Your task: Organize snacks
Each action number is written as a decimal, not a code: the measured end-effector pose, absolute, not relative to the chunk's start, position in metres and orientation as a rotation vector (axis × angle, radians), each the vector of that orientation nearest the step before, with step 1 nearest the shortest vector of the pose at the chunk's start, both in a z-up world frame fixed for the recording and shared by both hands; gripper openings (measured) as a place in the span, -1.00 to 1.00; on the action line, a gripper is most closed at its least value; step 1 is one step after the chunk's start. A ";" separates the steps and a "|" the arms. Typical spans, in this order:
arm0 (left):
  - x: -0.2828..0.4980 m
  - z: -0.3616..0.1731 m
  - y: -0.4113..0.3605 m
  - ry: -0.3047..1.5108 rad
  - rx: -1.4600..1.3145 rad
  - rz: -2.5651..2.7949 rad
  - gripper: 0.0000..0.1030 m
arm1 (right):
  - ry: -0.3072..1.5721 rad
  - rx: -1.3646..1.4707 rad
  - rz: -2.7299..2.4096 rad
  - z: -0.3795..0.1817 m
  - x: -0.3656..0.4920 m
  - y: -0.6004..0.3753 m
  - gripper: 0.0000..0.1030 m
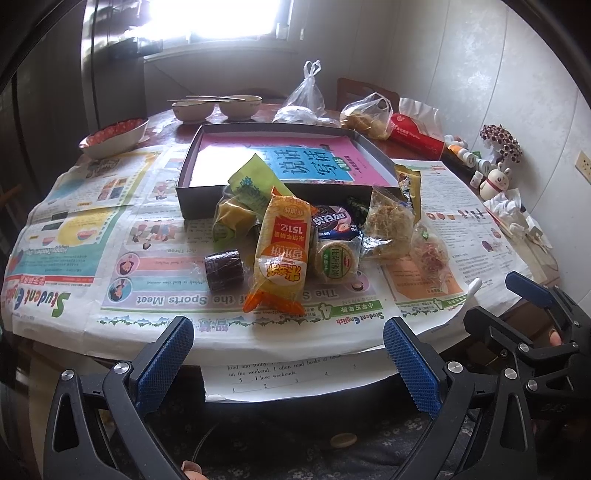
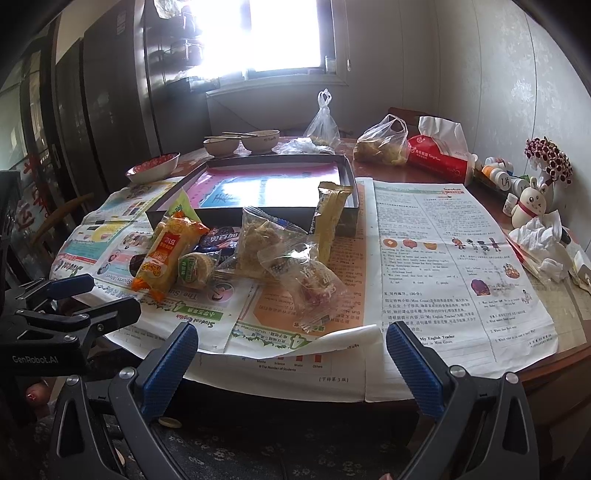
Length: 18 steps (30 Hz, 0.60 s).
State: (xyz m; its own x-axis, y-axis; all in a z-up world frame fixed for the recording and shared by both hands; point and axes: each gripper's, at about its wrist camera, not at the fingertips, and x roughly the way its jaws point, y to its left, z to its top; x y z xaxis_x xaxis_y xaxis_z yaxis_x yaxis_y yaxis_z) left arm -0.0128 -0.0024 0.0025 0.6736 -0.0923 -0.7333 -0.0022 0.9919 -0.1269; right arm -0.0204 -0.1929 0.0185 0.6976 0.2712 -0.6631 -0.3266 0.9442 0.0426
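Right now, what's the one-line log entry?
stage: start | left gripper: open, empty | right gripper: open, empty | snack pile: outside box | box: no snacks

You've got one shallow box (image 1: 284, 162), three bowls (image 1: 114, 137) — and two clear plastic bags (image 2: 382, 142) behind.

Light src: window (image 1: 214, 18), blown out, backlit.
Glare: box (image 2: 266, 184) liner washed pale; haze round window.
Shadows: near table (image 1: 236, 347) edge dim; left side dark.
Distortion: strong fisheye, black vignette at corners.
Focus: centre sharp, edges soft.
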 end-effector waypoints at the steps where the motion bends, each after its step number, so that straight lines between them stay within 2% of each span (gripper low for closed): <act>1: -0.013 0.003 -0.002 0.831 -0.121 -0.051 0.99 | 0.726 -0.080 0.335 0.018 -0.020 -0.193 1.00; 18: -0.015 0.002 -0.005 0.829 -0.121 -0.056 0.99 | 0.732 -0.081 0.333 0.016 -0.019 -0.194 1.00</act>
State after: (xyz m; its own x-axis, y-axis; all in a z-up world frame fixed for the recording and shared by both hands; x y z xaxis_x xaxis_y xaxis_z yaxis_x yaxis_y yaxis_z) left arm -0.0152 -0.0045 0.0015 0.6747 -0.0974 -0.7316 0.0027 0.9916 -0.1295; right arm -0.0188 -0.1940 0.0158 0.6936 0.2698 -0.6679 -0.3261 0.9444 0.0429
